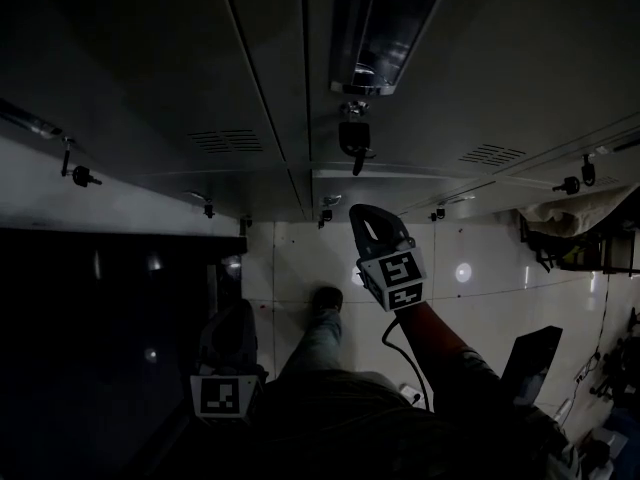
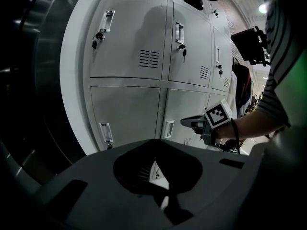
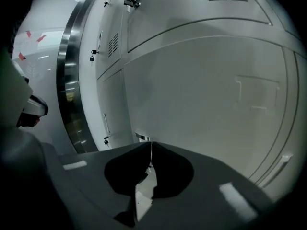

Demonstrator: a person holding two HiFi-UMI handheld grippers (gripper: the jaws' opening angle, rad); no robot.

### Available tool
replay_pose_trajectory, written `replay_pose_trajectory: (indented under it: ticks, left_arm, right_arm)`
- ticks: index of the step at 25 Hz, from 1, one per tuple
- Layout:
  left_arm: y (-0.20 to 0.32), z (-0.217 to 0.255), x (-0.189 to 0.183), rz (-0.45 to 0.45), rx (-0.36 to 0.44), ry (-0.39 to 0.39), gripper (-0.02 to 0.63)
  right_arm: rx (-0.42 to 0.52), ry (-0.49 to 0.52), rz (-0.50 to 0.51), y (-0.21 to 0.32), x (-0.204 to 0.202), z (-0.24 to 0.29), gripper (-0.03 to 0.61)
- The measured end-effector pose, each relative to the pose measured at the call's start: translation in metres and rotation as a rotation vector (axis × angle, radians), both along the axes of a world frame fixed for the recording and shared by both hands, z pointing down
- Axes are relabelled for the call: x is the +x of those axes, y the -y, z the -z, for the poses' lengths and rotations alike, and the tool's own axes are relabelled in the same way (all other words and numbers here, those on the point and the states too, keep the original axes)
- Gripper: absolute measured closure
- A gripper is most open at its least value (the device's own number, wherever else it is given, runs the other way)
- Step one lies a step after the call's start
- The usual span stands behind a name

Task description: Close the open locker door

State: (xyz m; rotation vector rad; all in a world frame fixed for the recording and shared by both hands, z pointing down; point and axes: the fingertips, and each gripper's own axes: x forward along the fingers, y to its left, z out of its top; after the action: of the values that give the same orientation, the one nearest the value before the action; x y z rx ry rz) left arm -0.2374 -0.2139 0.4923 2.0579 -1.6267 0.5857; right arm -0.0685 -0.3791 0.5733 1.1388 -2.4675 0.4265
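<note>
A bank of grey lockers [image 1: 300, 118] fills the top of the dark head view. Above the right gripper a shiny panel [image 1: 385, 28] stands out from the bank, with a key [image 1: 353, 138] hanging below it. My right gripper [image 1: 366, 216] is shut on nothing and points at the lockers' lower row. In the right gripper view its tips [image 3: 150, 145] meet close before a wide pale locker door [image 3: 216, 90]; I cannot tell whether they touch it. My left gripper [image 1: 228, 338] hangs low at the left, shut and empty [image 2: 156, 142]. The left gripper view shows the right gripper [image 2: 188, 122] at a lower door.
Closed locker doors with handles and hanging keys [image 2: 99, 36] line the wall. A dark steel-edged opening [image 3: 72, 95] lies to the lockers' left. The floor [image 1: 470, 258] is white and glossy. The person's shoe [image 1: 325, 298] is near the lockers; a dark object [image 1: 530, 358] lies at the right.
</note>
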Motion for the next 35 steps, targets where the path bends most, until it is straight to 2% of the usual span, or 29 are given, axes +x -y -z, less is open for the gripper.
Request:
replay_pose_trajectory:
  ticks: [9, 22, 28, 31, 35]
  left_arm:
    - [0.012, 0.002, -0.001, -0.001, 0.01, -0.001, 0.609]
    - [0.004, 0.007, -0.005, 0.016, 0.027, 0.004, 0.609]
    - [-0.024, 0.025, 0.016, 0.0, 0.086, -0.002, 0.611]
    - [-0.059, 0.041, 0.034, -0.004, 0.134, -0.01, 0.609]
    - [-0.131, 0.068, 0.059, 0.002, 0.227, -0.026, 0.609]
  right_arm:
    - [0.009, -0.009, -0.045, 0.025, 0.007, 0.003, 0.574]
    - [0.014, -0.017, -0.041, 0.014, 0.01, 0.015, 0.575]
    - [0.029, 0.076, -0.05, -0.063, 0.032, 0.057, 0.577]
    - [0.038, 0.119, -0.068, -0.127, 0.058, 0.086, 0.577]
    - [0.038, 0.144, -0.09, -0.234, 0.103, 0.117, 0.577]
